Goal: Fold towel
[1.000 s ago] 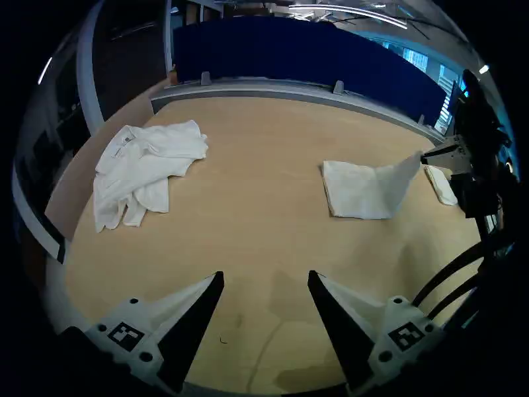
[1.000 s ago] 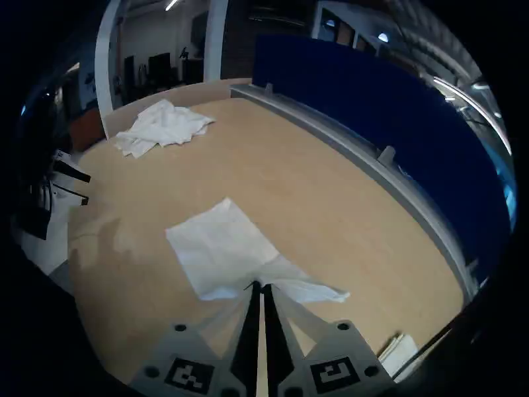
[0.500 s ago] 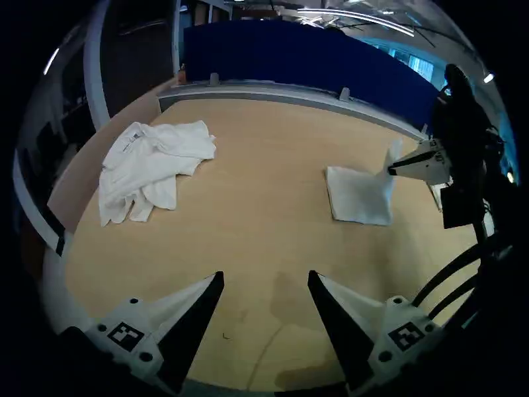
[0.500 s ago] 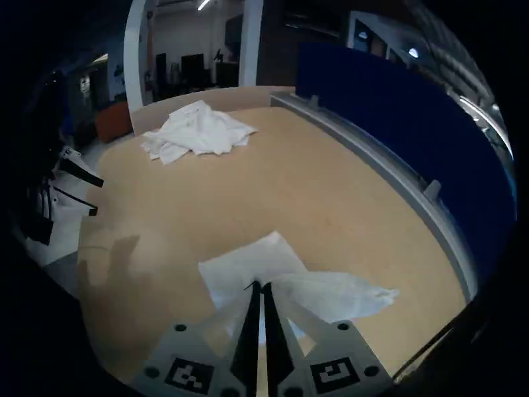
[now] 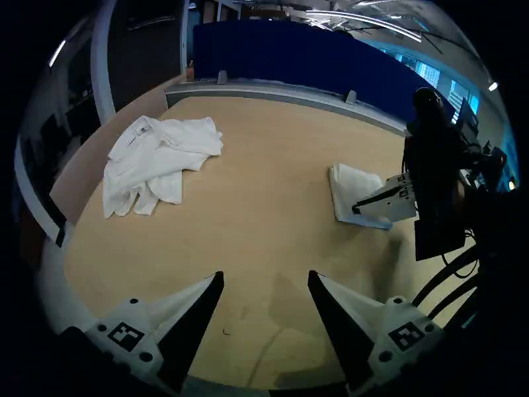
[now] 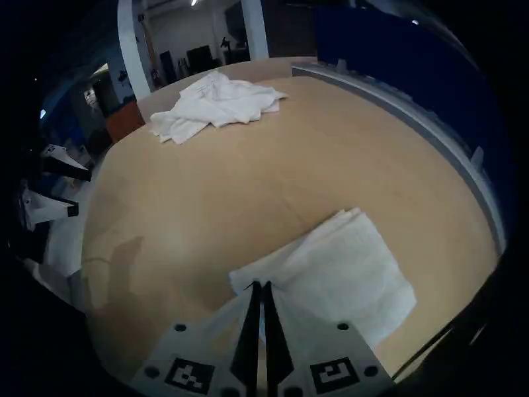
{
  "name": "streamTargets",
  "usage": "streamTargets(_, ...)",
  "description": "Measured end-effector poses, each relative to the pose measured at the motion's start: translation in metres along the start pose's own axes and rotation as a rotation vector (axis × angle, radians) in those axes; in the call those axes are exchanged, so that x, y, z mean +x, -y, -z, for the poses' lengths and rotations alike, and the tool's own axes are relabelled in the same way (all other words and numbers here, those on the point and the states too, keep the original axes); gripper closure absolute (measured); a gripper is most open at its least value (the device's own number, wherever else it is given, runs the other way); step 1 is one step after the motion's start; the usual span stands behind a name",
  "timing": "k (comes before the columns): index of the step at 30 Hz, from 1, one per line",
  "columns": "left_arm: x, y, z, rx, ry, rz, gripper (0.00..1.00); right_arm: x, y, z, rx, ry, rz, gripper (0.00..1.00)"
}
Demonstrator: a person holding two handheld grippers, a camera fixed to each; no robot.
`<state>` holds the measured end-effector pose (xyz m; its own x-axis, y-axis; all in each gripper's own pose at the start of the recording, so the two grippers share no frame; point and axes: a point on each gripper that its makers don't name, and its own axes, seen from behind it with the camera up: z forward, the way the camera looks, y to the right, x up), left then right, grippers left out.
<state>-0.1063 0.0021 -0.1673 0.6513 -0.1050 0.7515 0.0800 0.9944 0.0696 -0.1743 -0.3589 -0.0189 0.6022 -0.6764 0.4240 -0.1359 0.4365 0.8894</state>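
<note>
Your table [image 5: 264, 198] is a broad, pale wooden top, and a dark blue partition [image 5: 297, 53] runs along the table's far edge. At the table's far left corner lies a rumpled heap of white cloths [image 5: 159, 155] (loose, not folded). The folded towel [image 5: 354, 192] lies flat on the table's right half as a neat white rectangle, well apart from that heap.

Your right gripper [image 6: 259, 291] is down at the table surface with its fingers pressed together to a thin slit, pinching the towel's near corner; the left gripper view shows it from the side, with your dark sleeve [image 5: 433, 178] behind it. Your left gripper [image 5: 264, 281] hangs over the table's near edge, jaws spread wide and holding nothing.
</note>
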Motion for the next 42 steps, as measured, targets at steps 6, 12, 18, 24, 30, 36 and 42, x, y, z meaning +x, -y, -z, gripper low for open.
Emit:
streamTargets(6, -0.003, -0.002, 0.001, -0.003, 0.009, -0.002, 0.06, 0.001, -0.002, 0.005, 0.007, -0.008, -0.009, 0.94)
streamTargets(12, -0.006, -0.004, 0.000, -0.003, 0.013, -0.002, 0.06, 0.002, -0.003, 0.008, 0.015, -0.021, -0.013, 0.73)
streamTargets(18, -0.008, -0.004, 0.000, 0.001, 0.015, 0.001, 0.06, 0.005, 0.003, 0.016, 0.036, -0.054, -0.001, 0.29)
streamTargets(24, -0.008, -0.005, 0.001, 0.003, 0.015, 0.004, 0.06, 0.009, -0.002, 0.025, -0.007, -0.092, 0.003, 0.02)
streamTargets(30, -0.008, -0.008, 0.002, 0.000, 0.015, 0.002, 0.06, 0.006, -0.007, 0.035, -0.037, -0.106, -0.017, 0.02)
streamTargets(36, -0.008, -0.011, 0.005, -0.003, 0.014, -0.003, 0.06, -0.009, -0.016, 0.045, -0.075, -0.094, -0.054, 0.02)
streamTargets(42, -0.009, -0.013, 0.006, -0.005, 0.015, -0.005, 0.06, -0.032, -0.027, 0.057, -0.123, -0.070, -0.084, 0.02)
